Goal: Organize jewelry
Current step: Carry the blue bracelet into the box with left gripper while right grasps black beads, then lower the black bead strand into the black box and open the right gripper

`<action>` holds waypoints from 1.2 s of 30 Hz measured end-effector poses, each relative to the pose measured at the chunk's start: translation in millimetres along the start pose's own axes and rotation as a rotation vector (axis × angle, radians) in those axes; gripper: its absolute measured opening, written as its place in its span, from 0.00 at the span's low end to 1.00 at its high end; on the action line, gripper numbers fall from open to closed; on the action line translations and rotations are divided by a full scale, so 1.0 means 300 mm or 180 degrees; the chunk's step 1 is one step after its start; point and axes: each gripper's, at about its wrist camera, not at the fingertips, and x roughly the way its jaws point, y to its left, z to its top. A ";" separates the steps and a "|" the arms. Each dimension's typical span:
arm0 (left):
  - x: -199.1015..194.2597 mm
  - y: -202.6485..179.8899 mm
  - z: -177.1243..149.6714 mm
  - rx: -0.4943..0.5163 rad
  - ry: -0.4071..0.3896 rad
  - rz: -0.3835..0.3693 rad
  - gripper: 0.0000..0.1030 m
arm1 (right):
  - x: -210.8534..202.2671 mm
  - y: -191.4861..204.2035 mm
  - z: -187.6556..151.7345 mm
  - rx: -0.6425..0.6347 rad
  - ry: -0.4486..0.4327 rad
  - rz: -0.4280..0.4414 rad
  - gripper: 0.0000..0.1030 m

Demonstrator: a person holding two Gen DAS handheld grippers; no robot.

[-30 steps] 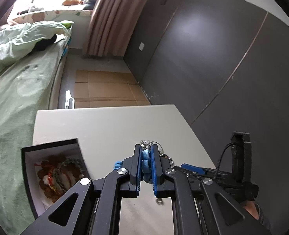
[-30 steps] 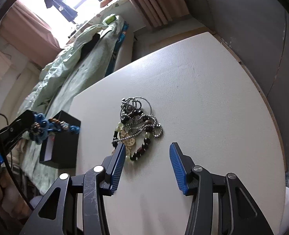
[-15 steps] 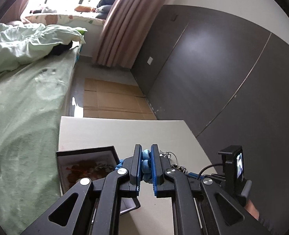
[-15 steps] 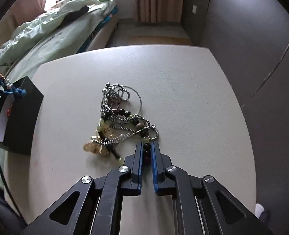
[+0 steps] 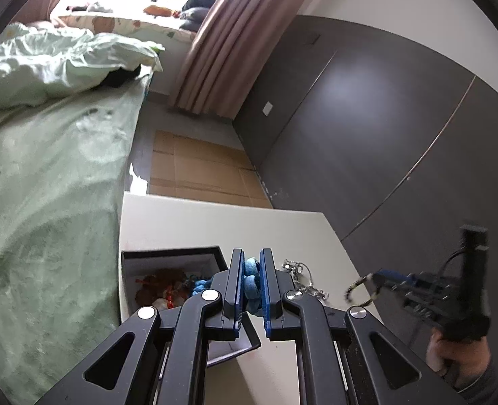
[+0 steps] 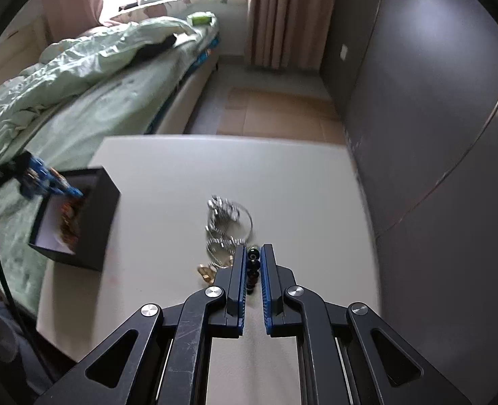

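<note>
Both grippers are loaded now; left gripper (image 5: pixel 250 288) is clamped narrow on the blue knotted bracelet (image 5: pixel 251 283), same grip as a second ago, but it has travelled over the black box (image 5: pixel 171 253); the box sat off to the left a second back, now its open top is directly under the jaws, with part of the blue cord trailing toward the inside; red and orange pieces (image 5: pixel 161 285) already lie in it. Right gripper (image 6: pixel 252 280) was wide open above the jewelry pile (image 6: pixel 227 226) a second ago; shut on the dark bead strand (image 6: pixel 253 263) half a second ago; still pinched narrow on it; in the left view the strand hangs off that gripper clear of the tabletop (image 6: pixel 181 168), so it looks lifted out of the pile. Silver chains and ring stay on the tabletop, right of the box. Judgement: left drop-off is next, jaws only need to open over the box; bead strand follows; tangle risk with the chains as it pulls free.
</note>
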 end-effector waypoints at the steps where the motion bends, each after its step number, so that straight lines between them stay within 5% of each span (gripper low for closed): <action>1: 0.000 0.006 -0.001 -0.0040 0.0019 -0.0013 0.09 | -0.026 0.003 0.012 -0.0023 -0.0041 -0.0022 0.09; 5: -0.009 0.029 0.004 -0.0137 0.0060 -0.0011 0.11 | -0.117 0.024 0.064 -0.0074 -0.0188 -0.0044 0.09; 7: -0.008 0.046 0.008 -0.0211 0.0108 -0.0057 0.20 | -0.148 0.043 0.095 -0.0105 -0.0254 -0.0029 0.09; 9: -0.023 0.066 0.006 -0.0279 0.0086 -0.0072 0.61 | -0.183 0.076 0.121 -0.0154 -0.0323 0.0003 0.09; 10: -0.038 0.070 0.005 -0.0294 0.0026 -0.0065 0.67 | -0.194 0.089 0.129 -0.0169 -0.0342 0.0030 0.09; 24: -0.204 0.189 0.007 -0.0355 -0.0214 0.0101 0.69 | -0.185 0.437 0.208 -0.0480 -0.0409 0.0608 0.09; 32: -0.250 0.244 0.015 -0.0512 -0.0270 0.0080 0.69 | -0.126 0.580 0.228 -0.0540 -0.0330 0.0657 0.09; 34: -0.253 0.241 0.017 -0.0535 -0.0268 0.0040 0.69 | -0.111 0.578 0.236 -0.0467 -0.0240 0.0648 0.28; 35: -0.253 0.233 0.019 -0.0526 -0.0266 0.0026 0.69 | -0.110 0.570 0.233 -0.0409 -0.0203 0.0682 0.57; 36: -0.256 0.227 0.019 -0.0513 -0.0265 0.0019 0.69 | -0.117 0.554 0.229 -0.0343 -0.0218 0.0697 0.74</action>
